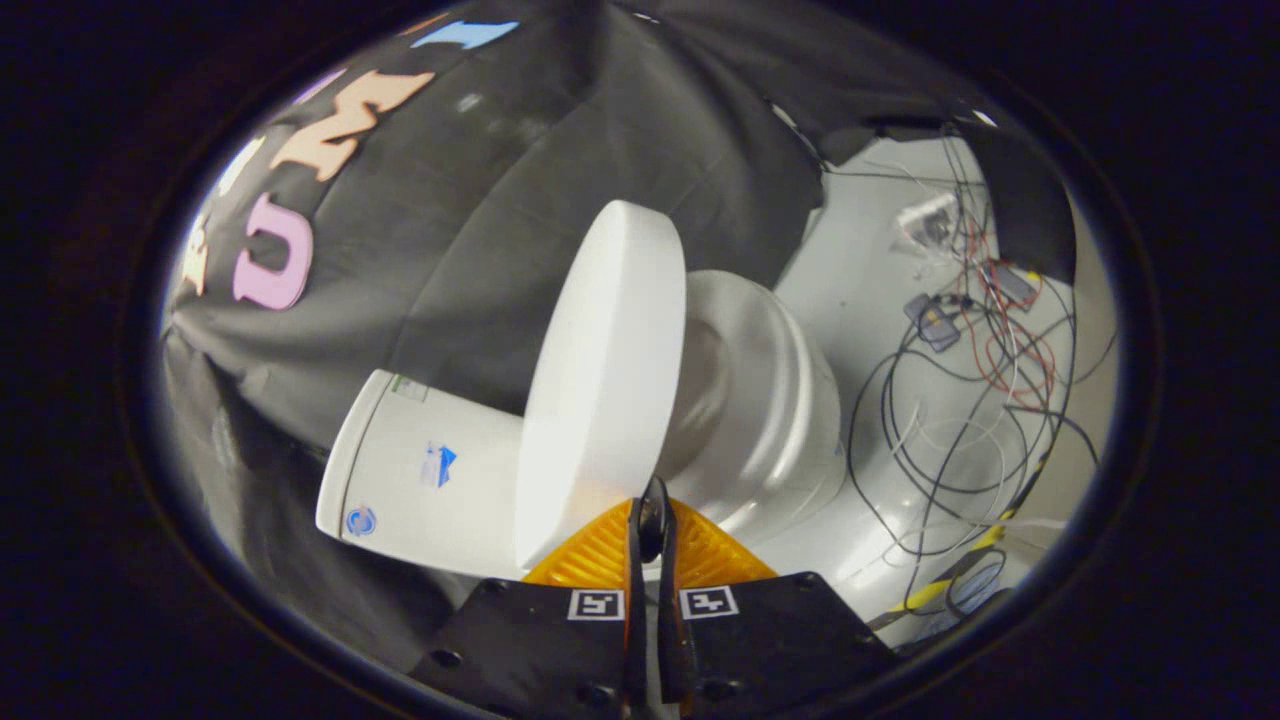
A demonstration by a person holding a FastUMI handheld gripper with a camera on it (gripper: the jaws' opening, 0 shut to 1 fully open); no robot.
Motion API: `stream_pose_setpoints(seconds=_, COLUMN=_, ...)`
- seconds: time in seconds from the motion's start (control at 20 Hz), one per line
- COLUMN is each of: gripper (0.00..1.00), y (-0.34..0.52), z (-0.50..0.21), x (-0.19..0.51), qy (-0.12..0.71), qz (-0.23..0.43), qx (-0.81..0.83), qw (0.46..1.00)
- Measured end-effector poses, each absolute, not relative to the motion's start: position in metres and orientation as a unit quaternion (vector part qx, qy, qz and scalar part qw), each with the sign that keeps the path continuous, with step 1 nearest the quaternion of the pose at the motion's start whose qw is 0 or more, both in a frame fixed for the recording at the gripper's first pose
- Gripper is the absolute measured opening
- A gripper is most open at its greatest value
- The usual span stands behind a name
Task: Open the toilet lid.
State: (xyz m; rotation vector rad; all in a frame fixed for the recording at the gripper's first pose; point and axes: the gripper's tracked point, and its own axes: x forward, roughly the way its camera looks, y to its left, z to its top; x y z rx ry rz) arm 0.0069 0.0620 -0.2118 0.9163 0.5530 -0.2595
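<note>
Just ahead of the gripper [653, 510], the toilet lid [600, 380] is seen raised on edge, standing between the tank [420, 465] and the bowl [770, 400]. The jaws are drawn nearly together, with only a thin slit left between them; the lid's lower edge lies at their tips, though a pinch on it cannot be confirmed. Loose cables [960, 400] are spread over the pale floor [850, 270] beyond the bowl.
</note>
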Motion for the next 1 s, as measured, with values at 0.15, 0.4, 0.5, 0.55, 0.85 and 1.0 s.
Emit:
stream_pose_setpoints(seconds=0.15, gripper=0.06, y=0.070, z=-0.191, x=0.013, qy=0.242, qz=-0.128, qx=0.441, qw=0.855)
stream_pose_setpoints(seconds=0.4, gripper=0.06, y=0.082, z=-0.164, x=0.018, qy=0.243, qz=-0.143, qx=0.379, qw=0.881)
stream_pose_setpoints(seconds=0.5, gripper=0.06, y=0.090, z=-0.149, x=0.027, qy=0.230, qz=-0.153, qx=0.386, qw=0.880)
stream_pose_setpoints(seconds=0.55, gripper=0.06, y=0.092, z=-0.146, x=0.028, qy=0.227, qz=-0.155, qx=0.385, qw=0.881)
stream_pose_setpoints(seconds=0.85, gripper=0.06, y=0.120, z=-0.107, x=0.042, qy=0.210, qz=-0.144, qx=0.371, qw=0.893)
stream_pose_setpoints(seconds=1.0, gripper=0.06, y=0.134, z=-0.091, x=0.050, qy=0.206, qz=-0.138, qx=0.357, qw=0.901)
